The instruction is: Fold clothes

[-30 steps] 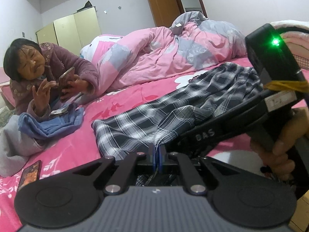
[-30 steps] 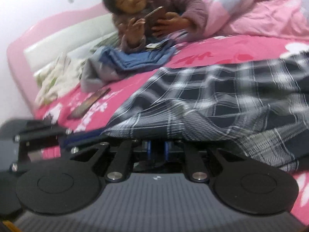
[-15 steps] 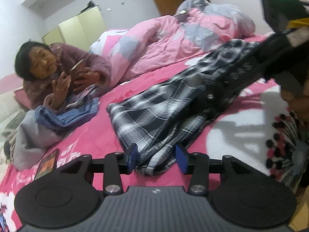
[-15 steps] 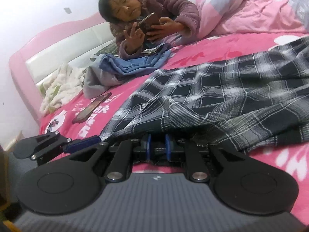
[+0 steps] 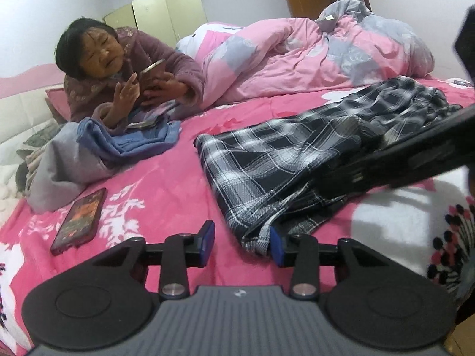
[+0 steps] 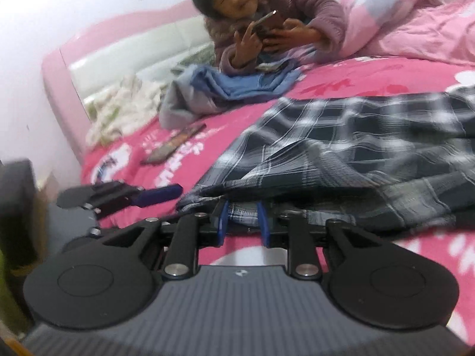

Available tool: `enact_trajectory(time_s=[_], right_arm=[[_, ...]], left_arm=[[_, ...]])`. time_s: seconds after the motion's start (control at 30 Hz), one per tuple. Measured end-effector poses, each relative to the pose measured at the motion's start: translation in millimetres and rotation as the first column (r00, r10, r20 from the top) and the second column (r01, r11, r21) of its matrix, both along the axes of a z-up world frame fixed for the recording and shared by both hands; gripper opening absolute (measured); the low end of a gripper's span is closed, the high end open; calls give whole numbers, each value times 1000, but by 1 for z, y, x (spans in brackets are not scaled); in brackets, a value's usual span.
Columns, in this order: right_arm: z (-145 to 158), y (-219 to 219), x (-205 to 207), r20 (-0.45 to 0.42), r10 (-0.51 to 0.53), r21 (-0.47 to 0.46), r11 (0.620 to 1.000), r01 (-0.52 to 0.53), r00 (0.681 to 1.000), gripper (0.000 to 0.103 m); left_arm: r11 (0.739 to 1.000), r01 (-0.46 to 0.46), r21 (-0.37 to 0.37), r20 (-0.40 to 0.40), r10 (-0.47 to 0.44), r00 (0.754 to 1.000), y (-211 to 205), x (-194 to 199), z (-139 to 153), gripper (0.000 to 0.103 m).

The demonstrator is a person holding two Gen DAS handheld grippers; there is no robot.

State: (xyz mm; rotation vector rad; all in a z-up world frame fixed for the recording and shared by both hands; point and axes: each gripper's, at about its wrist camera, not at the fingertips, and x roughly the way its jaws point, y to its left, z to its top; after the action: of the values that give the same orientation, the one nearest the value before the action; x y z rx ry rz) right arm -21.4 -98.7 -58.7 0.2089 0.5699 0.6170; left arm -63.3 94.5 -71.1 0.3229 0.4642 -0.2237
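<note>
Left tongs (image 5: 241,243): we see them spread wide, low over the bed (image 5: 166,190), nothing between the blue pads; the right pad (image 5: 274,244) sits just at the near corner of the plaid garment (image 5: 282,160).
Right tongs (image 6: 242,219): we see them parted, with the garment's near edge lying between the pads; the view is blurred, so we cannot tell whether the pads touch the cloth.
Plaid garment: dark check with white lines, spread lengthwise on the pink floral bed cover, rumpled at the far end.
Other clothes: a blue garment (image 5: 139,142) on a grey one (image 5: 59,166), well left of the plaid.
Phone on bed (image 5: 79,220): flat, screen up, near the grey cloth.
Person (image 5: 124,74): leaning on the bed in a purple robe, holding another phone, beside a pink quilt (image 5: 311,56).
</note>
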Motion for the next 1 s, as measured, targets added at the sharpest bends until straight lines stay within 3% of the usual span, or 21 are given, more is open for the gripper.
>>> enact_trajectory(time_s=[0.13,0.2,0.23,0.4,0.5,0.57,0.8,0.9,1.0], right_arm=[[-8,20,19,7,-57,-57,997,57,998,20],[-9,21,24,15,-75,-34,997,76,997,20],[-10,22,26,14,-83,-25,996,84,996,20],[-7,7,7,47,-87,27,996,86,995,21],[-1,-5,-11,87,-106,-24,994,108,991,21],[-3,-8,-8,76,-136,-79,987,142,988,21],[-14,9,18,110,-217,-140,963,231,970,20],[-10,5,8,115,-193,-157,965,210,974,21],[-1,-5,6,119,-160,-151,973,177,980,31]], left_arm=[[1000,27,7,38,-28,999,0,-9,5,43],[998,60,-7,65,-59,996,-1,-14,8,58],[997,74,-17,74,-73,995,-3,-14,10,59],[998,64,-22,69,-63,996,-15,-1,7,58],[999,28,-36,37,-27,999,-15,9,2,57],[999,4,-45,16,-3,1000,-14,16,-2,56],[999,-22,-29,5,22,1000,-10,16,-4,56],[999,-28,-33,5,28,1000,-9,17,-4,56],[999,-29,-33,7,29,1000,-9,17,-4,57]])
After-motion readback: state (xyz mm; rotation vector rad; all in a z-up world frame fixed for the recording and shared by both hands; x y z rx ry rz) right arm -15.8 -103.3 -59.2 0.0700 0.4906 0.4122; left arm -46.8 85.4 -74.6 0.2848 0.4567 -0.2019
